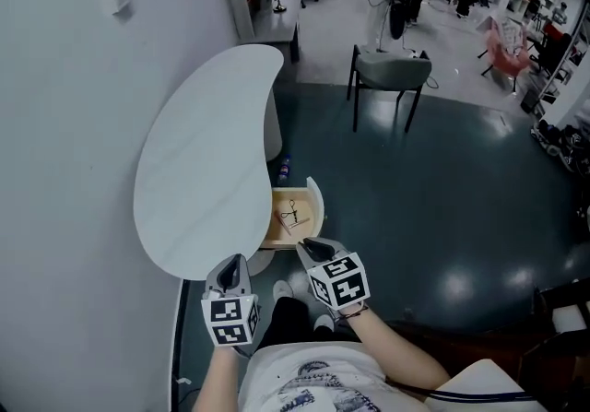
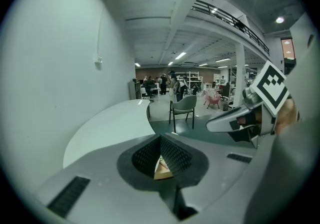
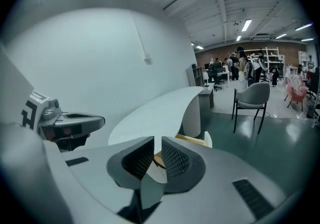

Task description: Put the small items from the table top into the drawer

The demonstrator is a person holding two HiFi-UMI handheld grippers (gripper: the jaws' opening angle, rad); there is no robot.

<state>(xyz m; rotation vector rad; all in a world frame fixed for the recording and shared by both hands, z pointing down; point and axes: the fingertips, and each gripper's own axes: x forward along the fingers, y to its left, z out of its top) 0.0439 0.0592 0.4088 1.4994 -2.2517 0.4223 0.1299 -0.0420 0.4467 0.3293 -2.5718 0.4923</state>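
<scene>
Two-jawed tools, one in each hand, are held close to the person's body. The left gripper [image 1: 236, 264] hangs over the near end of the table [image 1: 207, 152]. In its own view its pads meet at the tips with nothing pinched, leaving only a small triangular gap lower down through which pale wood shows. The right gripper [image 1: 313, 247] is just beside it, a little further forward and beyond the table's right edge. Its jaws stand a narrow slit apart and are empty. Each gripper also shows from the side in the other's view, and they do not touch. Just past the right gripper, the drawer [image 1: 316, 202] stands pulled out from under the right edge of the table near its near end, with its curved white front facing away from the table. The small items [image 1: 293, 215] lie inside on its wooden floor, a dark wiry piece on something pale, too small to tell more. The white, bean-shaped table runs away along the wall [image 1: 64, 124] at the left. Beyond its far end a grey chair [image 1: 392, 69] stands on the dark glossy floor [image 1: 433, 207]. Furthest off are shelves, desks and people.
</scene>
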